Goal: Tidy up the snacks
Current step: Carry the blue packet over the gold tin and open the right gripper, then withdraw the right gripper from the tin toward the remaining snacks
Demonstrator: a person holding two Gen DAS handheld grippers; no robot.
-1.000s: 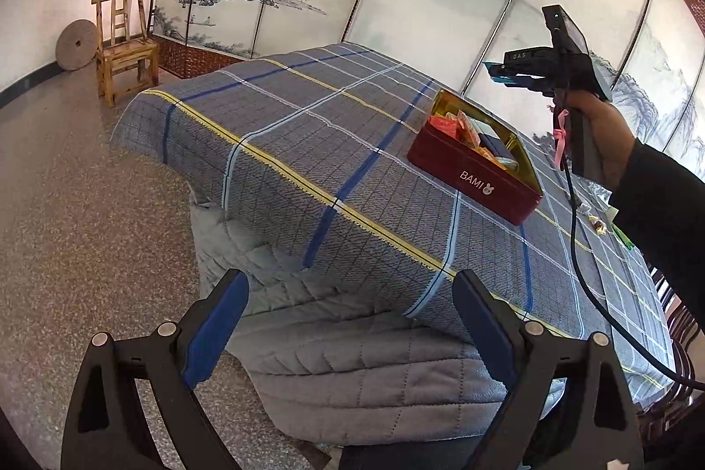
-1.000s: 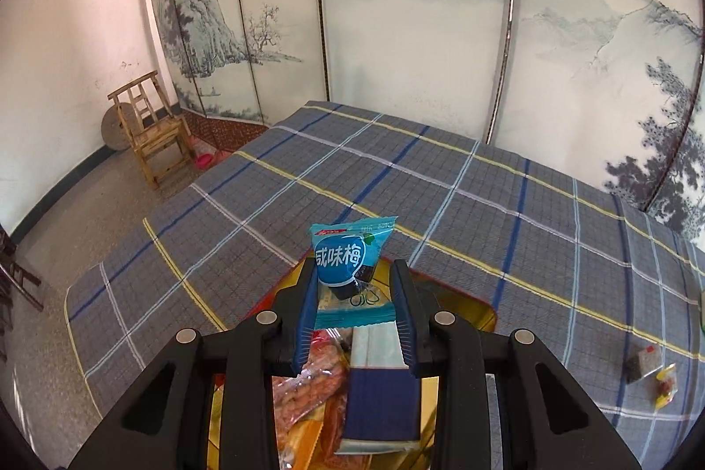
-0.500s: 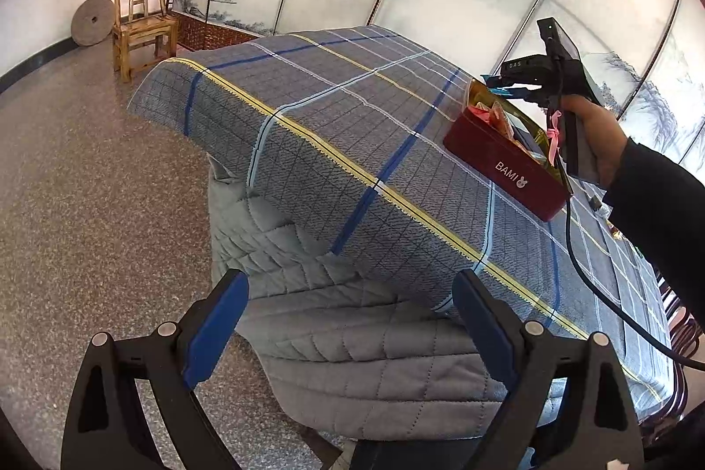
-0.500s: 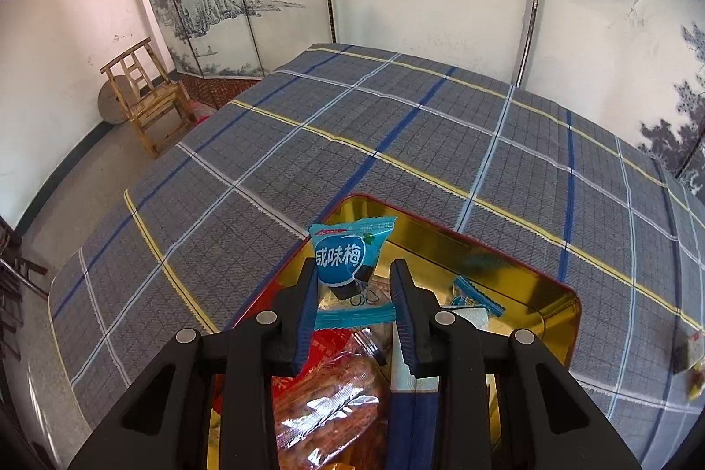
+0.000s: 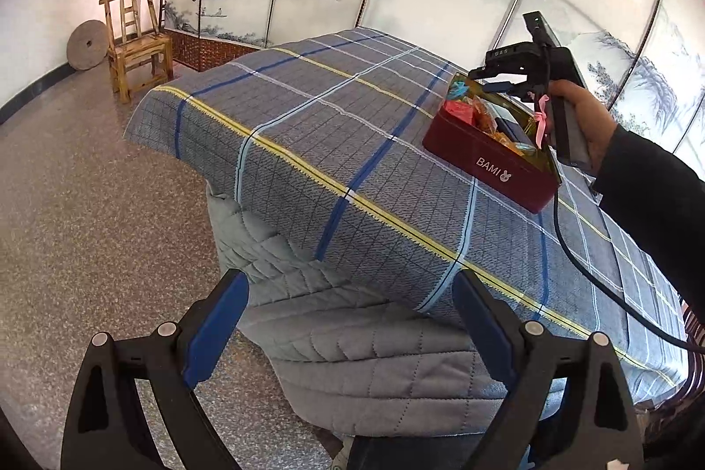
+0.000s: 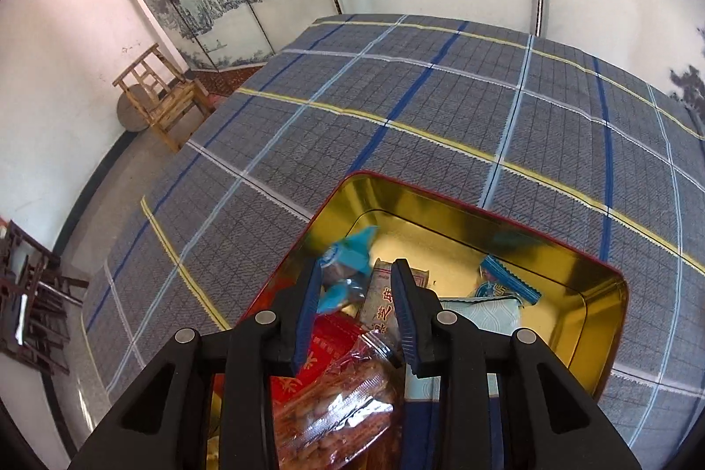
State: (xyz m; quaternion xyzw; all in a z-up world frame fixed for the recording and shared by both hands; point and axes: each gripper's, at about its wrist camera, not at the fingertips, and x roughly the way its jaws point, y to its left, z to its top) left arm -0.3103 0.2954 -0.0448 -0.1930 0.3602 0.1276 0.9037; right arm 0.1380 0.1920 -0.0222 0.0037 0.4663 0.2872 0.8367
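Blue-wrapped candy point(image 6: 343, 272) hangs blurred past the right gripper point(image 6: 358, 309), jaws parted, nothing pinched; it may bounce off crowded packets, missing the red tin point(image 6: 586, 351); left gripper point(image 5: 350, 331) spread, empty.

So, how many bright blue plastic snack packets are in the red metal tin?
2: one blurred packet at the right gripper, another by the tin's right wall. More may hide.

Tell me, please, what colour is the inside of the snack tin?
Shiny gold inside the tin; the outside is dark red. The right wrist view shows it best.
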